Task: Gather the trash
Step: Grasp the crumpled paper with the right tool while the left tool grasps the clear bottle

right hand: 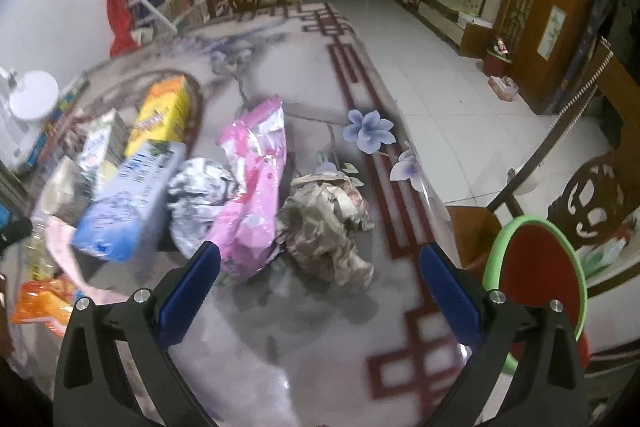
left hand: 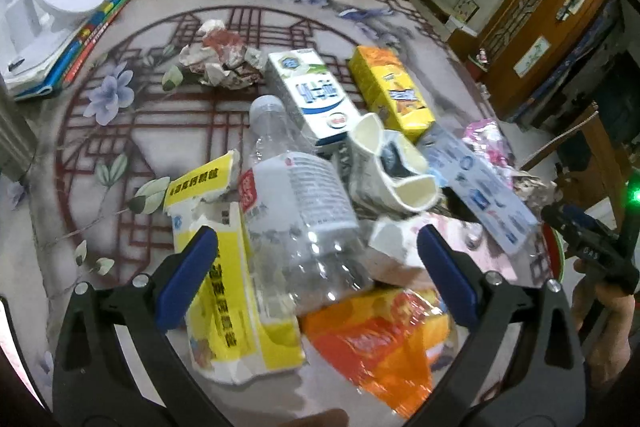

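Left tongs (left hand: 316, 263) wide apart, low over the pile: torn yellow carton (left hand: 224, 267) at left pad, clear plastic bottle (left hand: 296, 211) between the pads, orange wrapper (left hand: 376, 343) below. Right tongs (right hand: 320, 273) also apart, empty, above the table (right hand: 320, 327), with pink bag (right hand: 252, 195) and crumpled paper (right hand: 328, 227) just ahead, red bin (right hand: 536, 267) with green rim off the table edge at right. Step looks like reach-to-grasp; next likely close on bottle, carry to bin.

Orange wrapper (left hand: 384, 339) blurred (text unreadable).
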Demonstrator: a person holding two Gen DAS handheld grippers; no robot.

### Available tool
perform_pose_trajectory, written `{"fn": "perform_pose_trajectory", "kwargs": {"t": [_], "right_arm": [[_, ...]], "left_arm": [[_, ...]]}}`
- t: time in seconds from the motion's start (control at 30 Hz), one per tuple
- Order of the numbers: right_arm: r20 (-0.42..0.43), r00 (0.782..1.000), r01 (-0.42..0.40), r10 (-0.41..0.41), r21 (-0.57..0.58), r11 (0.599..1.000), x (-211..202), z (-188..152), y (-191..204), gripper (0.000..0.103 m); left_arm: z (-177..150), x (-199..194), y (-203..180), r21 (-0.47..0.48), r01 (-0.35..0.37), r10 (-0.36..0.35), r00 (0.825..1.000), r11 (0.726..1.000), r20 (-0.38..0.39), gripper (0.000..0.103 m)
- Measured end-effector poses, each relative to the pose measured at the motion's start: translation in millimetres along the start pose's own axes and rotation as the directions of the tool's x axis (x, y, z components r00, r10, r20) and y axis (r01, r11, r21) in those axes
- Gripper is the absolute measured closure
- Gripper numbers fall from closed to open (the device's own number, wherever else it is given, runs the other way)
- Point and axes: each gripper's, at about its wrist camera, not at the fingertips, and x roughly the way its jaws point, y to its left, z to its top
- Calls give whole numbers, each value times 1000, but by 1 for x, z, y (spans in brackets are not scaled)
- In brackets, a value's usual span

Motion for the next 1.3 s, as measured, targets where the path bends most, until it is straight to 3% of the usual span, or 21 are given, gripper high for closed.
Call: {"fn": "perform_pose_trajectory", "kwargs": {"t": [0.17, 0.4, 0.5, 0.73, 0.83, 1.07, 1.23, 1.3], "right_arm": [[-38, 999, 2, -2, -18, 1000, 23, 6, -2, 7], [-68, 998, -5, 3, -26, 1000, 38, 9, 1, 8], [-90, 996, -8, 6, -18, 1000, 45, 7, -1, 18], [-101, 993, -57, 57, 8, 998, 44, 4, -3, 57], [-80, 994, -69, 71, 17, 997, 36, 2, -4, 62], [-42, 993, -111, 112, 37, 993, 16, -4, -5, 62], [-71, 993, -94, 96, 36, 995, 25, -11, -4, 40], [-65, 993, -100, 103, 52, 994, 24, -12, -7, 37]], "left_arm": [[4, 16, 12, -57, 14, -17, 999, 998, -51, 29], [10, 29, 16, -85, 48, -54, 996, 995, -65, 29], [12, 34, 12, -75, 50, -56, 996, 996, -73, 38], [8, 31, 4, -15, 28, -29, 998, 999, -52, 42], [5, 24, 5, -18, 31, -32, 999, 999, -39, 42], [-6, 5, 2, -3, 42, -42, 999, 999, -13, 42], [-9, 1, 0, 3, 39, -39, 999, 999, -11, 42], [-9, 0, -1, 7, 40, -40, 999, 999, -6, 42]]}}
